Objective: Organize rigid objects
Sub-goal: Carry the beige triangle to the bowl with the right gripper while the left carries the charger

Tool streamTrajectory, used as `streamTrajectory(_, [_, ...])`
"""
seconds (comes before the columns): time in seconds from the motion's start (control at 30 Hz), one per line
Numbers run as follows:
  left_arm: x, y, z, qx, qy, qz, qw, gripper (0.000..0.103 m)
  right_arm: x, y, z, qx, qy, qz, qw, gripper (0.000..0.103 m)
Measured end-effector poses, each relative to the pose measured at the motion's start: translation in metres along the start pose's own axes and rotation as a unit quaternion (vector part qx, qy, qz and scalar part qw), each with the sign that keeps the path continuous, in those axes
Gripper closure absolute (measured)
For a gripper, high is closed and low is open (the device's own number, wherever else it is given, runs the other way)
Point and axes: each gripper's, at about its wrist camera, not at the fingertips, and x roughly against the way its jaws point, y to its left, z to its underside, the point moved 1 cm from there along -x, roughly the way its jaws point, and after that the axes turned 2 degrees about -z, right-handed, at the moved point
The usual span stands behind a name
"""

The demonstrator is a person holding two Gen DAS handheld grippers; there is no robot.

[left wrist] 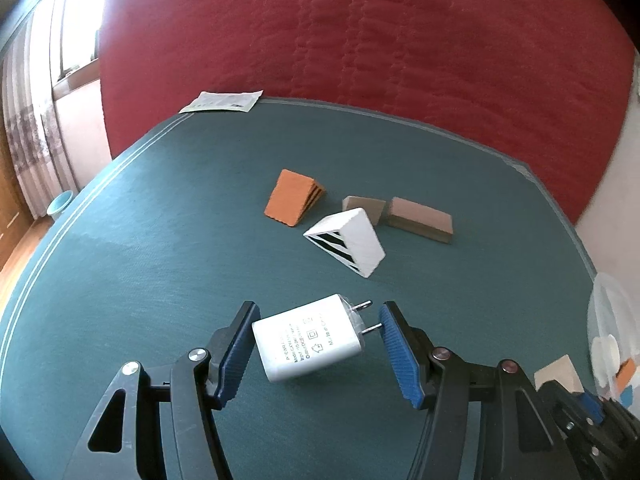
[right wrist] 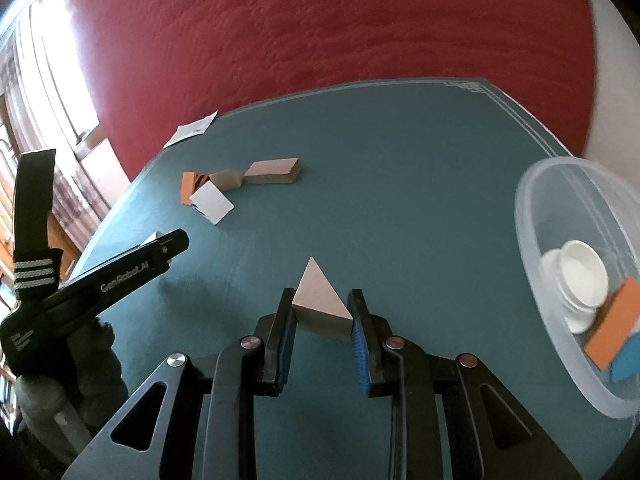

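On the teal worktop (left wrist: 140, 240), between the spread blue pads of the left tool (left wrist: 316, 354), lies a white plug-in charger (left wrist: 308, 338). Its two metal prongs point toward the right-hand pad, and neither pad touches it: this tool stands open around the charger. Small print runs along the charger's side; "Made in China" can be made out there, with lines beginning "Model" and "Output", but the rest is too fine to read.

Farther back on the worktop sits a cluster of blocks: an orange wedge (left wrist: 292, 198) with dark stripes on its end, a white wedge (left wrist: 352, 240) with black stripes, a small tan block (left wrist: 366, 206) behind it, and a longer brown block (left wrist: 420, 220) just beside that. A printed paper slip (left wrist: 222, 101) lies at the far edge, its text unreadable, with a red quilted cover (left wrist: 400, 40) beyond.

The right tool (right wrist: 323, 320) is closed on a tan triangular block (right wrist: 320, 300), one pad against each of its sides, the point facing away. To its right stands a clear plastic tub (right wrist: 532, 216) holding white round lids (right wrist: 580, 280), an orange piece (right wrist: 614, 322) and a blue piece (right wrist: 628, 360). In the right wrist view, the left tool's black body bears the lettering "GenRobot.AI".
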Motion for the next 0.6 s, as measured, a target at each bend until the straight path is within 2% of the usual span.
streamTrajectory(0.27, [0.005,-0.007,0.0,-0.01,-0.004,0.018,0.9998,0.038,0.022,-0.014,0.006,-0.021,-0.015,0.021,0.999,0.076])
streamTrajectory(0.6, [0.012,-0.009,0.003,-0.015,-0.01,0.028,0.9995,0.038,0.06,-0.043,0.015,-0.057,-0.048,0.068,0.995,0.076])
